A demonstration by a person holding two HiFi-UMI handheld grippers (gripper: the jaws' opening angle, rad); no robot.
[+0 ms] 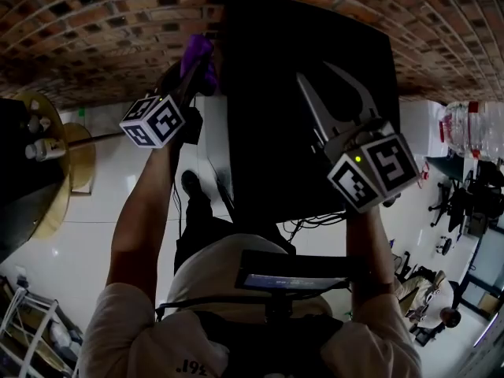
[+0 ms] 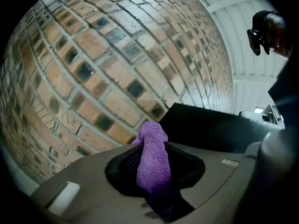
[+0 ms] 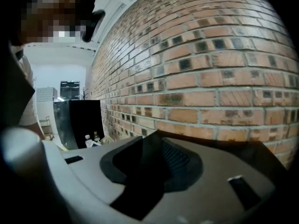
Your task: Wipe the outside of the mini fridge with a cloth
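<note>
Head view: the black fridge (image 1: 264,101) stands against the far brick wall (image 1: 87,38), straight ahead of the person. The left gripper (image 1: 194,71) is raised at the fridge's far left corner. It holds a purple cloth (image 1: 198,52), which bunches up beside the fridge's left edge, just under the wall. The right gripper (image 1: 316,71) reaches over the fridge top, to the right of the cloth, and its two jaws are spread in a V. A round table (image 1: 67,172) with bottles stands well apart at the far left.

Left gripper view: the left gripper (image 2: 154,146) pinches the cloth (image 2: 152,171) between its jaws. The purple roll pokes out beyond the tips towards the wall (image 2: 93,69). The fridge (image 2: 210,125) shows just beyond and right of the jaws; whether the cloth touches it here is unclear.

Right gripper view: the right gripper (image 3: 152,141) has its jaws partly apart and nothing is clamped between them. The black surface (image 3: 140,185) seen through the gap is probably the fridge top, though the view is too dark to be sure. The wall (image 3: 210,69) fills the far side, and a dark cabinet (image 3: 77,120) with bottles (image 3: 91,140) beside it stands off to the left.
</note>
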